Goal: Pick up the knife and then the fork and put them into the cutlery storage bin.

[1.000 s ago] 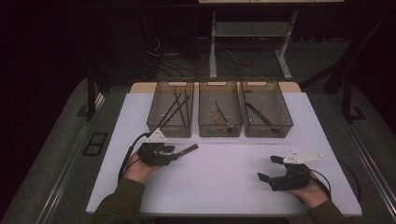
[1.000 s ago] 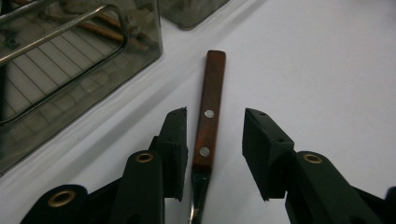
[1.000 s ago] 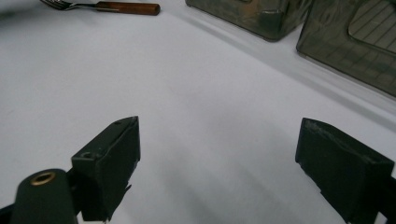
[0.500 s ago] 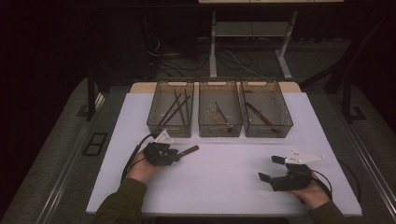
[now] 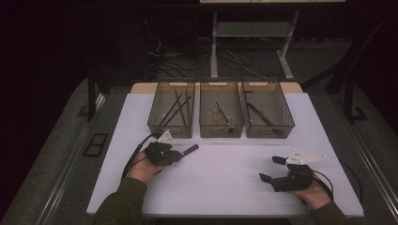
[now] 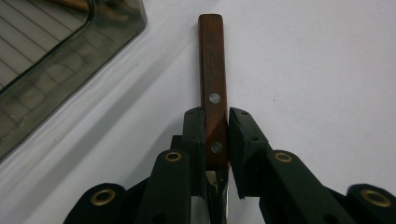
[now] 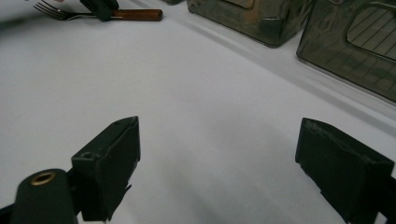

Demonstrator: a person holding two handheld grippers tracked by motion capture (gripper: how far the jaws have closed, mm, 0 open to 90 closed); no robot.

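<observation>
A fork with a brown wooden handle [image 6: 212, 70] lies on the white table [image 5: 225, 187], its handle end pointing toward the bins. My left gripper [image 6: 216, 121] is shut on that handle just below its two rivets; the jaws have just been closing with the handle between them. In the high view the left gripper [image 5: 177, 154] sits left of centre with the handle [image 5: 190, 150] sticking out to the right. The right gripper view shows the fork's tines [image 7: 51, 10] far off. My right gripper [image 5: 271, 168] rests low at the front right, its jaws [image 7: 219, 149] open over bare table.
Three clear bins stand side by side at the back of the table: a left bin [image 5: 171, 130], a middle bin [image 5: 221, 132] and a right bin [image 5: 270, 132], each with utensils inside. The left bin's corner [image 6: 70, 60] is close to the fork.
The left gripper's jaws have drawn in on the fork handle. Both hands stay about where they were.
</observation>
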